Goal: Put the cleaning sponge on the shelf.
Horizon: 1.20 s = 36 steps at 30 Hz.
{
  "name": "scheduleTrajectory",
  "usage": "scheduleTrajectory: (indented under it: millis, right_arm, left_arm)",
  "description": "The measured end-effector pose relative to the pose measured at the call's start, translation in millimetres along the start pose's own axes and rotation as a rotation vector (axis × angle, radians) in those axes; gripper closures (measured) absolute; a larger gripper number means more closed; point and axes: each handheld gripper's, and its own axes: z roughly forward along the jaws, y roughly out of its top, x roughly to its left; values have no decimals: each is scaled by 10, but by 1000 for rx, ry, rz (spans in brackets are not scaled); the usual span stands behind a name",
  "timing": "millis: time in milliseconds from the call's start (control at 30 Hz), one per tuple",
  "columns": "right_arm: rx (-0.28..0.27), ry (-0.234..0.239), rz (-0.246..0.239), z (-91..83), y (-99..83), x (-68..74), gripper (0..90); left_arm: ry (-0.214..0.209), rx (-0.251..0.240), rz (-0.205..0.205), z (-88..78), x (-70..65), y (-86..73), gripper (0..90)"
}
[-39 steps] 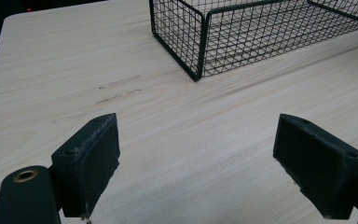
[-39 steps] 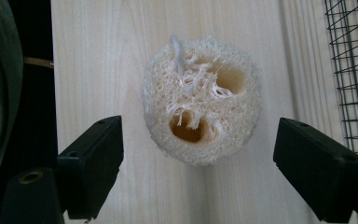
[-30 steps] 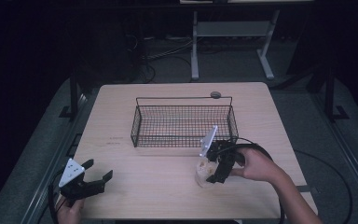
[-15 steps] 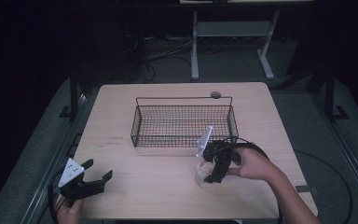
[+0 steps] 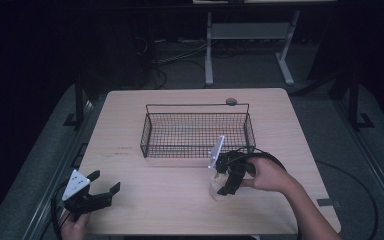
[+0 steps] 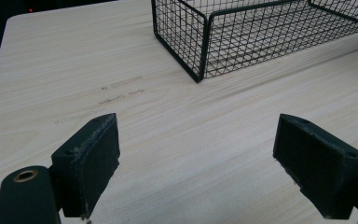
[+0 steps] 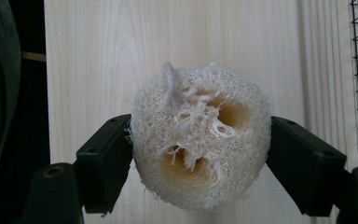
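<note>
right hand-held gripper (image 7: 198, 154): clamped on loofah sponge (image 7: 199, 138), at 5 o'clock of wire basket (image 5: 197, 131) | left hand-held gripper (image 6: 196, 156): jaws apart, over tabletop (image 6: 51, 79), 7 o'clock corner

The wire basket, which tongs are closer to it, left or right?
Right. The right tongs hold a loofah sponge just before the wire basket's front right corner; the left tongs sit open at the table's near left corner.
</note>
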Motion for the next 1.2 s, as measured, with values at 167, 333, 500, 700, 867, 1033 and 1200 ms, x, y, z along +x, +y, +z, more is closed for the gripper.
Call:
scheduleTrajectory:
  millis: [167, 333, 500, 700, 867, 1033, 1200]
  right_arm:
    - [-1, 4, -8, -2, 11, 12, 282]
    - [-12, 4, -6, -29, 11, 8, 282]
    - [-13, -1, -12, -79, 29, 5, 283]
    - [-32, -4, -19, -169, 75, -10, 283]
    - [-35, -6, -11, -233, 93, -35, 283]
    - [-62, 5, -6, -303, 110, -76, 284]
    - [-60, -7, -3, -358, 122, -117, 283]
  left_arm:
    - [0, 0, 1, -3, 0, 0, 137]
    - [1, 1, 0, -1, 0, -2, 137]
    - [0, 1, 1, 3, -3, -2, 137]
    - [0, 1, 1, 3, -5, -2, 137]
    - [1, 2, -2, 6, -3, -5, 137]
    - [0, 4, 1, 9, -5, -3, 137]
    - [1, 4, -2, 9, 2, -4, 137]
